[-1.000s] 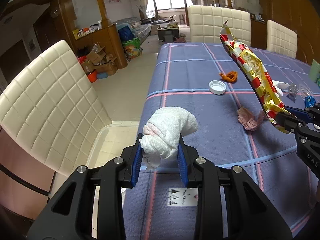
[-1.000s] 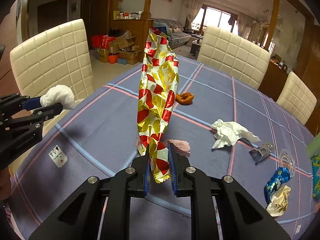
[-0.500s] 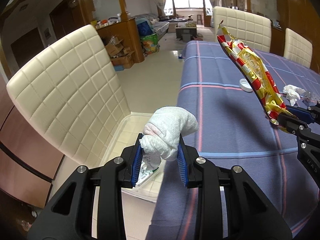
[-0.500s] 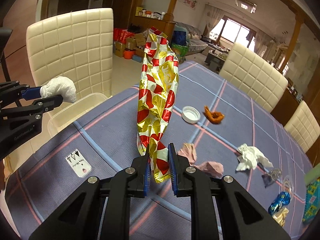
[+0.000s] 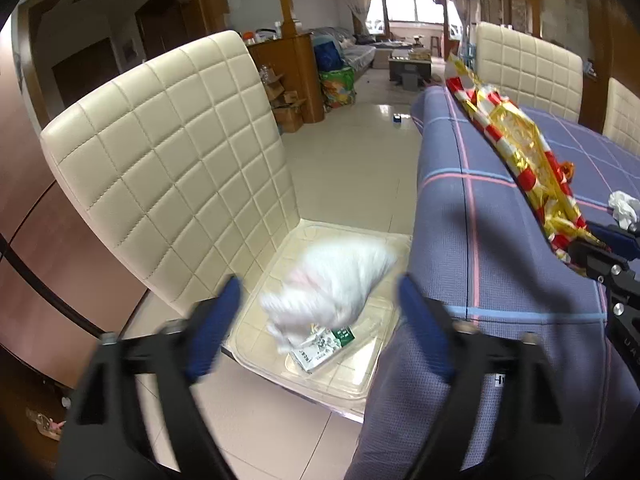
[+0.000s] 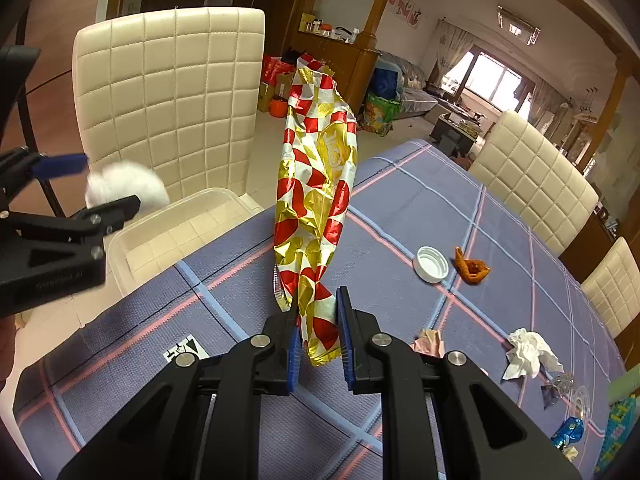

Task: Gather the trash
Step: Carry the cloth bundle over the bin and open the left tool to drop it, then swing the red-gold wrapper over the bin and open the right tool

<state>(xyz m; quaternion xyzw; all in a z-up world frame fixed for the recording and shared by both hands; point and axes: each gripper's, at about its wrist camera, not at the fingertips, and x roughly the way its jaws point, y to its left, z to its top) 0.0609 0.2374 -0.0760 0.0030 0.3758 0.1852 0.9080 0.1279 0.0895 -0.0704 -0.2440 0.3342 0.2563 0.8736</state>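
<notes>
My left gripper hangs over a clear plastic bin that sits on a cream chair seat, and its jaws are opening. A white wad of tissue, blurred, is loose between the spread blue pads and drops toward the bin. A green-and-white carton lies in the bin. My right gripper is shut on the bottom end of a red, white and gold foil wrapper, held upright above the blue checked tablecloth. From the right wrist view the left gripper and the tissue show at the left.
A cream quilted chair backs the bin. On the table lie a white bottle cap, an orange scrap, pink scraps, a crumpled white tissue, foil bits and a blue candy wrapper. More cream chairs stand behind.
The left gripper moved off the table edge to above the bin, then opened, letting go of the tissue wad. The right gripper followed leftward with the wrapper still clamped.
</notes>
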